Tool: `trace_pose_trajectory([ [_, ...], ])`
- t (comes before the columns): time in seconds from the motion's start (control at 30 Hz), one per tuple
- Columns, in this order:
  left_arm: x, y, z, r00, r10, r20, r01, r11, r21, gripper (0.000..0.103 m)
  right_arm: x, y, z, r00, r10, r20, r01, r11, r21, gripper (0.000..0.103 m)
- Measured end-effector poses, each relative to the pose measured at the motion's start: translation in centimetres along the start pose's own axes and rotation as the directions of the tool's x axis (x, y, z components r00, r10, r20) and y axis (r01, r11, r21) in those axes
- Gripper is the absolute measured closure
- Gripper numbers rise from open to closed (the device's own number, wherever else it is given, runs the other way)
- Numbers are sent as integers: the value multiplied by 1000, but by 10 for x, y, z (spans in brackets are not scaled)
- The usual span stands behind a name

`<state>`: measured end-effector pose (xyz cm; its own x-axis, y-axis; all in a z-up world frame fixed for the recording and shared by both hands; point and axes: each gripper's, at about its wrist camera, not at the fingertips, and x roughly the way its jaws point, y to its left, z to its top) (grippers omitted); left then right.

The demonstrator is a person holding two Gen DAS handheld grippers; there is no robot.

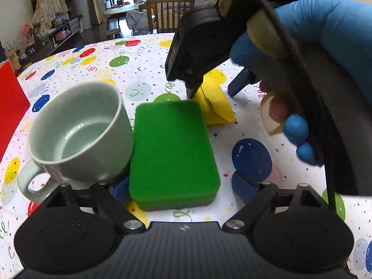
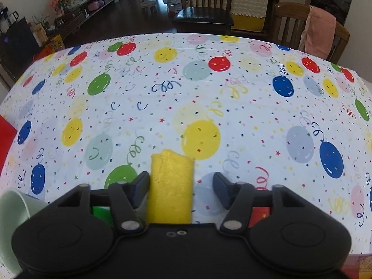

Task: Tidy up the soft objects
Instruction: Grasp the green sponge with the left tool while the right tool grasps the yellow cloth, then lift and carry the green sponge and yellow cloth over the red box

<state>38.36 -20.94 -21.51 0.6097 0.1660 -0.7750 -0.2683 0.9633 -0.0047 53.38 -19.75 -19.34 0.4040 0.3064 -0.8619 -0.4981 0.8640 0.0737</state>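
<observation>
Left jaws: the left gripper (image 1: 183,187) stands wide, its blue pads either side of the green sponge (image 1: 173,150); the left pad sits by the sponge's near corner, the right one clear of it, so nothing is clamped.
Right jaws: the right gripper (image 2: 181,188) is about half open around the yellow cloth (image 2: 171,186); the left pad is at the cloth's edge, the right pad apart from it, no squeeze visible.
Green sponge: thick rounded rectangle, fuzzy scouring top, darker grey layer beneath, lying flat on the bench.
Yellow cloth: soft, nubbly fabric folded into a long narrow strip, lying flat just beyond the sponge's far right corner.
Cup: pale green glazed ceramic cup (image 1: 79,134), smooth and round, handle toward the camera, upright and touching the sponge's left side.
Hand: a blue-gloved hand (image 1: 320,53) grips the right tool's black handle.
Bench: round, covered by a glossy white tablecloth (image 2: 244,107) printed with coloured balloons, streamers and confetti.
Left edge: a flat red object (image 1: 11,102), only partly in view.
Beyond: slatted wooden chairs (image 2: 204,2) on a dark floor.
</observation>
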Motion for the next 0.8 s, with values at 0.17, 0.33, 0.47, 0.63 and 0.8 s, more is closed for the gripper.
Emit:
trace_pose_trajectory([
  [0.17, 0, 1, 3, 1000, 10, 1, -10, 1000, -6, 24, -2, 7, -1, 1000, -6, 9, 6, 1000, -20, 65],
  [0.33, -3, 5, 3, 1000, 11, 5, -10, 1000, -9, 32, -8, 3, -4, 1000, -6, 1, 6, 1000, -25, 65],
  [0.47, -4, 8, 2, 1000, -10, 3, 10, 1000, -13, 32, -20, -5, -10, 1000, 3, 10, -3, 1000, 0, 66],
  [0.63, -9, 15, -1, 999, -46, 0, 46, 999, -16, 33, -47, -12, -24, 999, 29, 28, -29, 999, 13, 66],
  [0.8, -20, 21, -5, 995, -95, 14, 95, 995, 13, 33, -83, -19, -42, 997, 35, 73, -37, 999, 25, 66],
])
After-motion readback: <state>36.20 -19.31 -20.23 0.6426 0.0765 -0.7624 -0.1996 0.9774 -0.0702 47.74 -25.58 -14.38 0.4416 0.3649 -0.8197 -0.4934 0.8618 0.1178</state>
